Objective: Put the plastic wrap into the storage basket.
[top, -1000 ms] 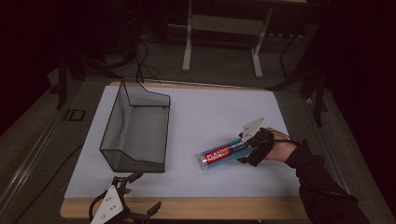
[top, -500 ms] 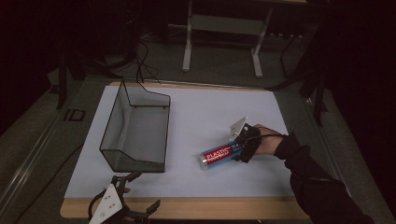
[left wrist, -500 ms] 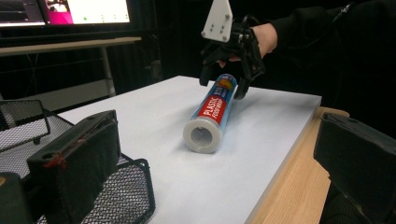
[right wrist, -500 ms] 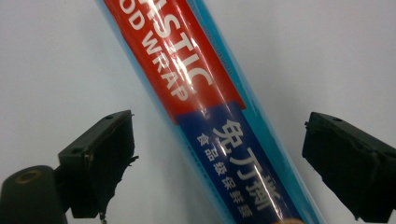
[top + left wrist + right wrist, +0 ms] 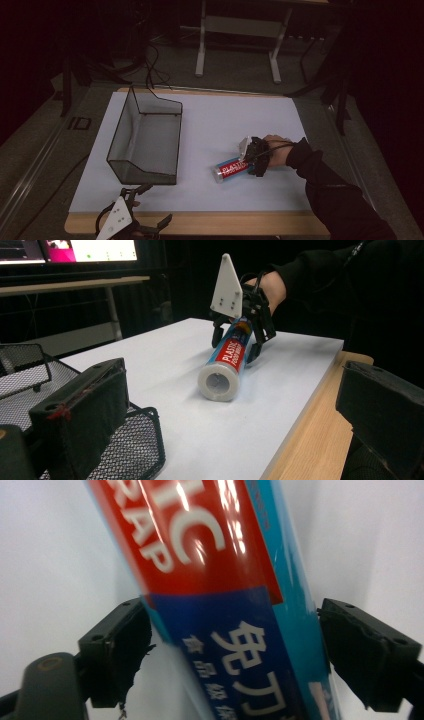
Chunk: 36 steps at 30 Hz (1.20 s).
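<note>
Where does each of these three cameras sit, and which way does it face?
High view: above the table's near edge, looking forward and down; the right forearm shows.
Left gripper view: on the left tongs, looking level across the table at the wrap roll.
Right gripper view: on the right tongs, straddling the roll.
All three share the roll.

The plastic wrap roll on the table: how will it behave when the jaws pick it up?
The plastic wrap roll lies on its side, so a nudge would likely roll it. Its glossy wrapper may slip between the pads. The open hollow end suggests it is light and fairly stiff.
</note>
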Each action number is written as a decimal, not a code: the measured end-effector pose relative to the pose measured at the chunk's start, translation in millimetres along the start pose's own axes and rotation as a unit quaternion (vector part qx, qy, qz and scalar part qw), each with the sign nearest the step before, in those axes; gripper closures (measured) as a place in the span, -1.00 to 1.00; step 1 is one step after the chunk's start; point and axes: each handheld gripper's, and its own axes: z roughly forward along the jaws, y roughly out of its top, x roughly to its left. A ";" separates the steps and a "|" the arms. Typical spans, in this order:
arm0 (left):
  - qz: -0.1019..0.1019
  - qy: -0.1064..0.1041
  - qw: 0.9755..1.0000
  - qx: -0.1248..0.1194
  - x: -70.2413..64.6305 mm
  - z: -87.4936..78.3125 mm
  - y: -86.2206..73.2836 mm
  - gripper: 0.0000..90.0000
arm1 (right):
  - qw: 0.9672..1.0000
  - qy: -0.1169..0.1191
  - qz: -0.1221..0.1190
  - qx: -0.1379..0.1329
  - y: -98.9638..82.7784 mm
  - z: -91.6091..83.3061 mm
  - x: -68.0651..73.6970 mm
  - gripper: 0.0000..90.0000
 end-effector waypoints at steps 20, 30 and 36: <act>0.002 0.000 1.000 0.003 0.5 0.8 -0.4 -0.97 | 0.999 0.042 -0.013 0.013 9.1 -4.0 -5.4 -0.39; 0.003 0.000 1.000 0.000 0.3 0.6 0.3 -0.97 | 0.995 0.029 0.076 -0.058 4.3 -44.5 -25.2 -0.33; 0.002 0.000 1.000 -0.003 0.8 0.2 0.8 -0.97 | 0.977 -0.004 0.177 -0.116 -11.3 -61.5 -45.2 -0.31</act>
